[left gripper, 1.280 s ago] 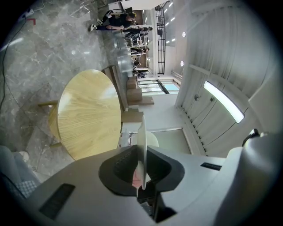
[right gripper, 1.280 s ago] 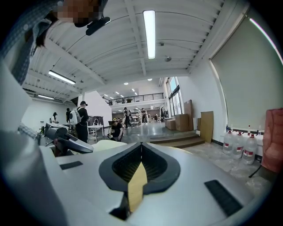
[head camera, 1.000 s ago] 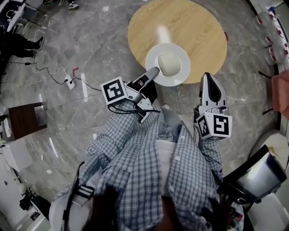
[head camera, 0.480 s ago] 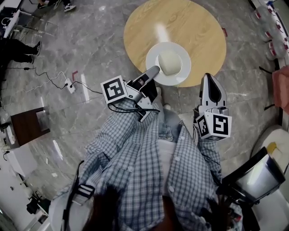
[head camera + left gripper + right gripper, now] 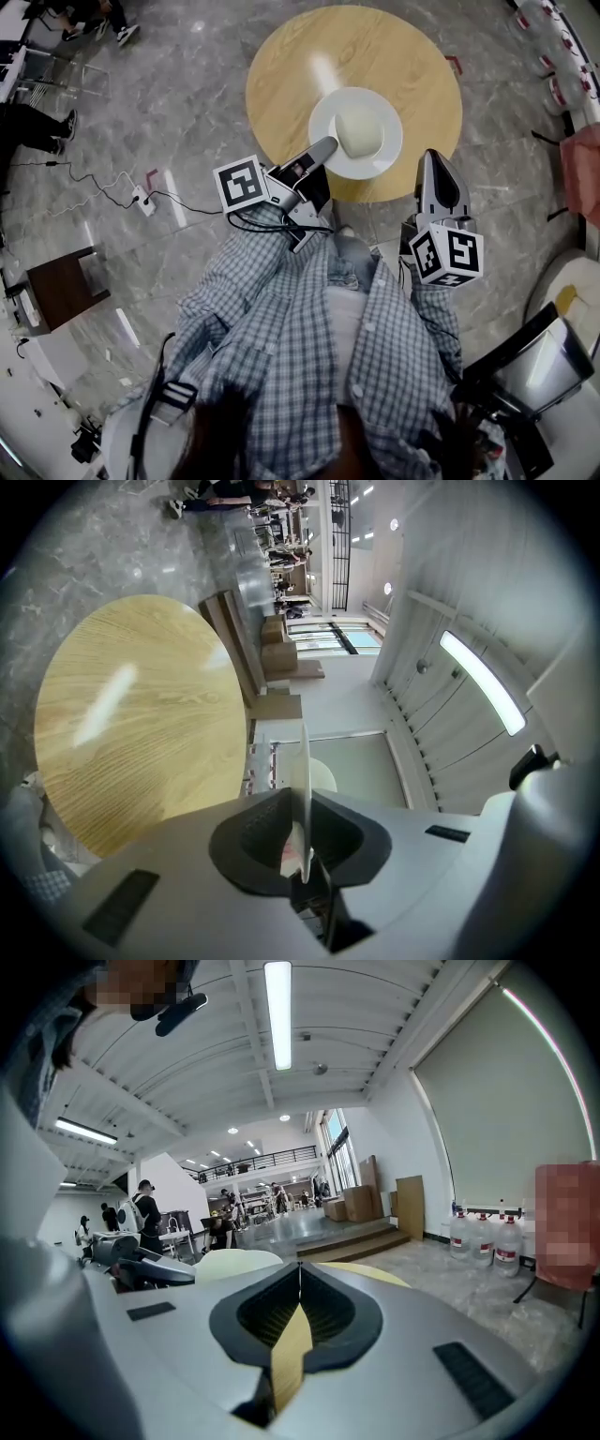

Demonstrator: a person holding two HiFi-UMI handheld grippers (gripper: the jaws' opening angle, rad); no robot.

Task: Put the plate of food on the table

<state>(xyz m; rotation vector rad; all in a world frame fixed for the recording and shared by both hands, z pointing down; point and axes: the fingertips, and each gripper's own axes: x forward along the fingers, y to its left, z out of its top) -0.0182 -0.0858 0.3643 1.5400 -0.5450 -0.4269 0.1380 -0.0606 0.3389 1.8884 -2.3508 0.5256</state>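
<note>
Where the left claw (image 5: 324,147) meets the round white plate (image 5: 386,156), its jaws are closed on the plate's near-left rim. The left gripper view confirms this: the thin rim stands edge-on between the two dark pads, which press on it from both sides. A pale, dome-shaped portion of food (image 5: 357,132) sits at the middle of the plate, just beyond the left claw's tips and a little to their right. The plate lies over the near part of the round light-wood table (image 5: 291,75), which extends ahead of both claws. Whether the plate's underside touches the tabletop cannot be told from any view.

The right claw (image 5: 434,157) points forward with its tips at the table's near edge, just to the right of the plate and clear of it. The right gripper view shows its jaw tips meeting, with nothing held between them.

Each claw carries its black-and-white marker cube behind the jaws, on the person's side. A blue-and-white checked shirt (image 5: 309,356) fills the view behind both claws. Well to the left of the left claw, a white power strip (image 5: 142,197) with a dark cable lies on the grey marble floor (image 5: 187,84).
</note>
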